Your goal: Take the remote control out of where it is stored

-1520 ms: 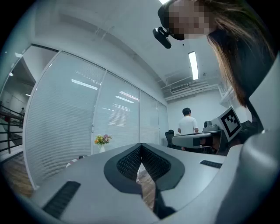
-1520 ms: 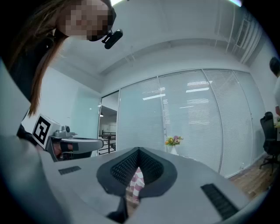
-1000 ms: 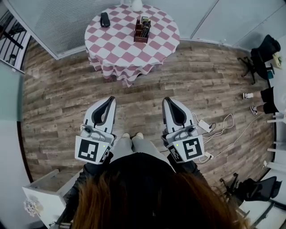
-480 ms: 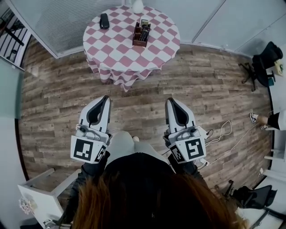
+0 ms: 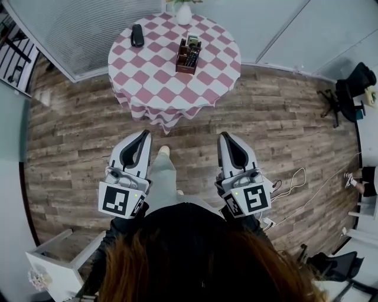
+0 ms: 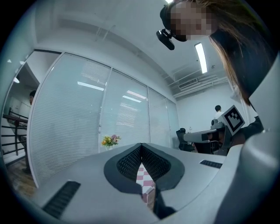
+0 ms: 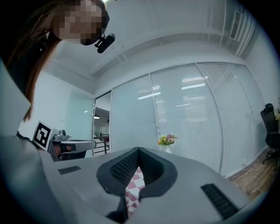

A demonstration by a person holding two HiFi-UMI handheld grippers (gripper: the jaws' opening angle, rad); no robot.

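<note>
A round table (image 5: 153,79) with a pink-and-white checked cloth stands ahead of me at the top of the head view. On it is a brown wooden organizer (image 5: 188,56) with remote controls upright inside. A separate black remote-like object (image 5: 137,35) lies at the table's far left, and a white vase of flowers (image 5: 184,12) stands at the back. My left gripper (image 5: 145,133) and right gripper (image 5: 223,135) are held level over the wood floor, well short of the table, both shut and empty. In each gripper view the closed jaw tips (image 6: 141,145) (image 7: 139,149) point at the checked cloth.
Glass walls with blinds run behind the table. A black office chair (image 5: 354,79) stands at the right, and white cables (image 5: 292,177) trail on the floor beside my right gripper. A white cabinet (image 5: 56,259) sits at the lower left. Someone's shoe (image 5: 349,177) shows at the right edge.
I have walked toward the table, which now sits a little lower and nearer in the head view. One leg has stepped forward between the grippers. Both grippers stay shut.
</note>
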